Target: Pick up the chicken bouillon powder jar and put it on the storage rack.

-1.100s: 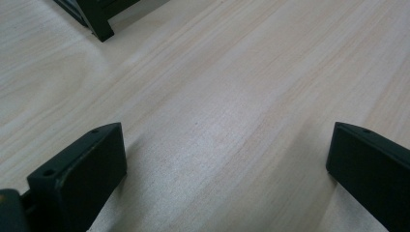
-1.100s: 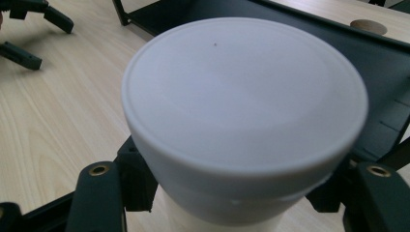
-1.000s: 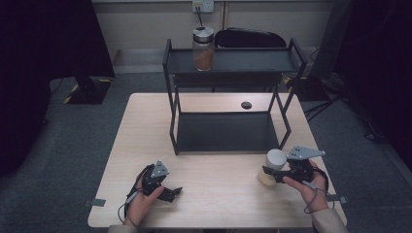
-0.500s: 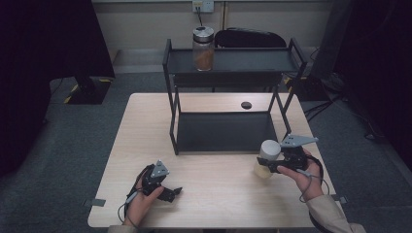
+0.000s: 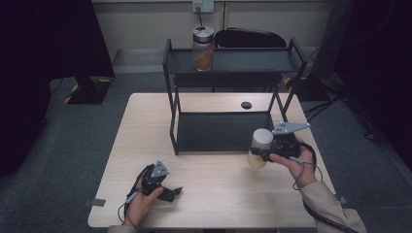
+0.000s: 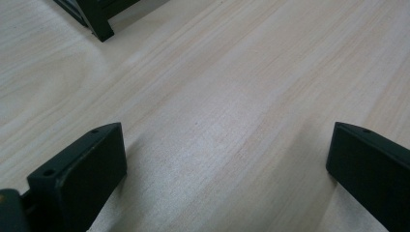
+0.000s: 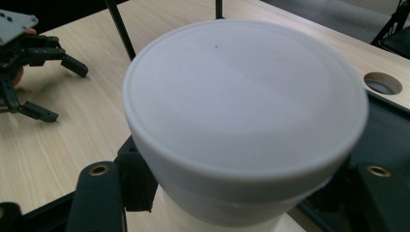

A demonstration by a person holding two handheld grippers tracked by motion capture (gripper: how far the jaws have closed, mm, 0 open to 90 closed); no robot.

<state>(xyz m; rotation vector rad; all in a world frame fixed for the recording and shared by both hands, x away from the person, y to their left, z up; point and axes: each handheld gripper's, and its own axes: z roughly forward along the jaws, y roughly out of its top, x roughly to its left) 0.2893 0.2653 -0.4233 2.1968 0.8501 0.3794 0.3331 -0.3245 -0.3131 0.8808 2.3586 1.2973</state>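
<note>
The right gripper (image 5: 265, 155) clamps a white-lidded jar (image 5: 260, 145) between its jaws, while the left gripper (image 5: 170, 190) rests wide open and empty on the tabletop (image 5: 218, 194).

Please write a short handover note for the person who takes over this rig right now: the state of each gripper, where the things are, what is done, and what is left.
Right gripper: shut on the white-lidded jar, held off the table in front of the black rack, at its right end.
Left gripper: open, nothing between its jaws, resting low on the table at front left.
Glass jar with a silver lid: stands on the rack's top shelf, left of centre.
Done: white-lidded jar picked up.
Left, probably: set it on a shelf of the rack, perhaps beside the glass jar, then release. The lower shelf is free.
</note>
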